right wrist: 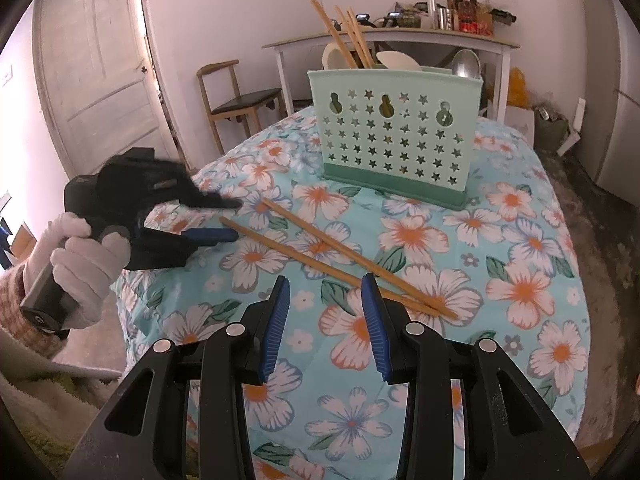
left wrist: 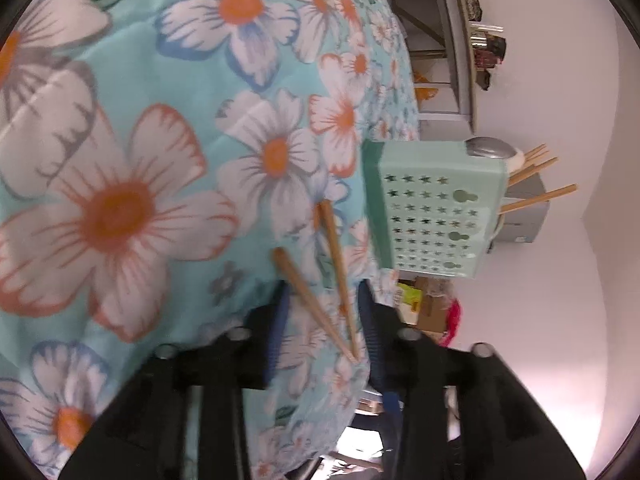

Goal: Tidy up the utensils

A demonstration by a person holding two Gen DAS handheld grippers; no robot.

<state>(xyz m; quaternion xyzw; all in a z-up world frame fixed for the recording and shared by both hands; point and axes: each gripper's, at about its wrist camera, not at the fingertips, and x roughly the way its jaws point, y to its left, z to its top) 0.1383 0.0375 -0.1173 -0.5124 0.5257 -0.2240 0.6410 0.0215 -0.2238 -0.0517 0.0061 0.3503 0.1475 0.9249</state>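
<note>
Two wooden chopsticks lie crossed on the floral tablecloth, in front of a mint-green utensil holder that holds several chopsticks, spoons and a ladle. My left gripper is open, turned on its side, with its fingertips at the chopsticks' left ends. In the left wrist view the chopsticks lie between its open jaws, and the holder is beyond. My right gripper is open and empty, just in front of the chopsticks' middle.
A wooden chair and a white side table loaded with bottles and clutter stand behind the table. A door is at the left. The tablecloth falls off at the table's left edge.
</note>
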